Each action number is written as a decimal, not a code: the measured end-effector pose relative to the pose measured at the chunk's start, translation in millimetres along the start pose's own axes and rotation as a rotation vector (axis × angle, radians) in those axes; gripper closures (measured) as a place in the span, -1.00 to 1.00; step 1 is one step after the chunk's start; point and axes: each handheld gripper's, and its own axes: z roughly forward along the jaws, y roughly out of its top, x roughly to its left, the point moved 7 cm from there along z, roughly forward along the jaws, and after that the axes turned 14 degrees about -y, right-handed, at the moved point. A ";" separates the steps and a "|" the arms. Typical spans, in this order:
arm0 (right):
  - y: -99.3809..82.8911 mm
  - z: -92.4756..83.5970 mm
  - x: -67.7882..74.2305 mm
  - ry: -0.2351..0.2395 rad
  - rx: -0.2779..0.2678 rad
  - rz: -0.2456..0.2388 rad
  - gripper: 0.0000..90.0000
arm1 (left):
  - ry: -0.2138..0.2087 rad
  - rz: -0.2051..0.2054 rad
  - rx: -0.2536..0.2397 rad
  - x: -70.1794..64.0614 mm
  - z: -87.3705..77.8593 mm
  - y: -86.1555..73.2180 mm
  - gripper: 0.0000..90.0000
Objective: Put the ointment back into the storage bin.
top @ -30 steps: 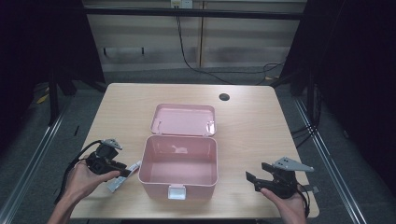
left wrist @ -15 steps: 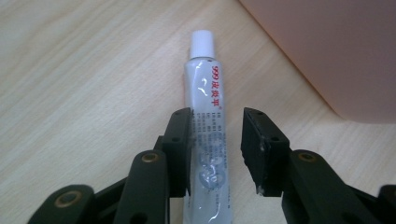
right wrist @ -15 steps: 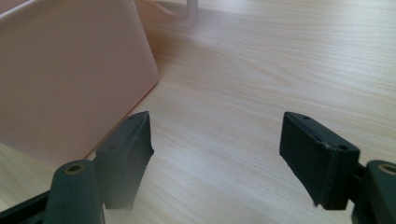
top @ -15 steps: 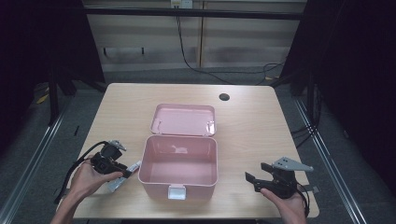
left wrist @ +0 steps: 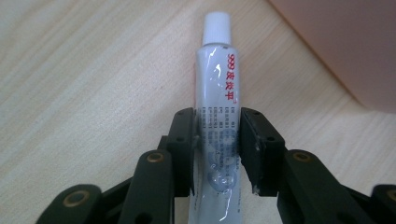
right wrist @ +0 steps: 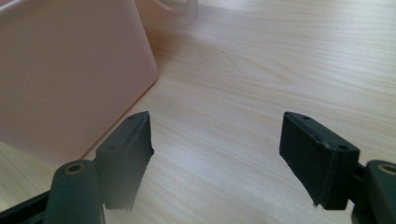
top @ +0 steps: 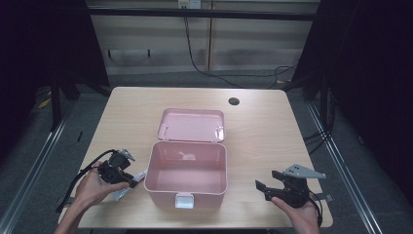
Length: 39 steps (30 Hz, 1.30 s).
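A white ointment tube [left wrist: 217,93] with red print and a white cap lies on the table just left of the pink box [top: 160,195]. My left gripper [left wrist: 217,140] straddles the tube's lower half; its jaws have just been closing and both pads [left wrist: 184,140] now touch the tube's sides. In the high view the left gripper [top: 132,181] sits low over the tube [top: 125,191] at the front left. My right gripper [top: 263,187] hovers open to the right of the box. Nothing is between the right gripper's [right wrist: 215,154] wide-set pads.
The pink box stands open with its lid [top: 191,126] laid back, and its inside looks empty. Its wall [right wrist: 70,74] is close on the right gripper's left side. A round hole [top: 234,101] sits near the table's far edge. Cables trail from both grippers.
The left gripper has edged slightly toward the box over the tube. The right gripper has kept still.
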 end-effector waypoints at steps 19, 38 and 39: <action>-0.1 -0.5 -0.2 -0.006 0.000 -0.001 -0.44 | 0.049 0.036 0.036 -2.2 2.0 0.2 0.52; -0.7 -0.6 -0.4 -0.004 0.007 0.004 -0.44 | 0.031 -0.039 -0.005 2.3 -13.0 -3.7 0.58; -0.8 -0.6 -0.5 -0.004 0.007 0.004 -0.44 | 0.026 -0.047 -0.006 2.1 -14.7 -4.7 0.58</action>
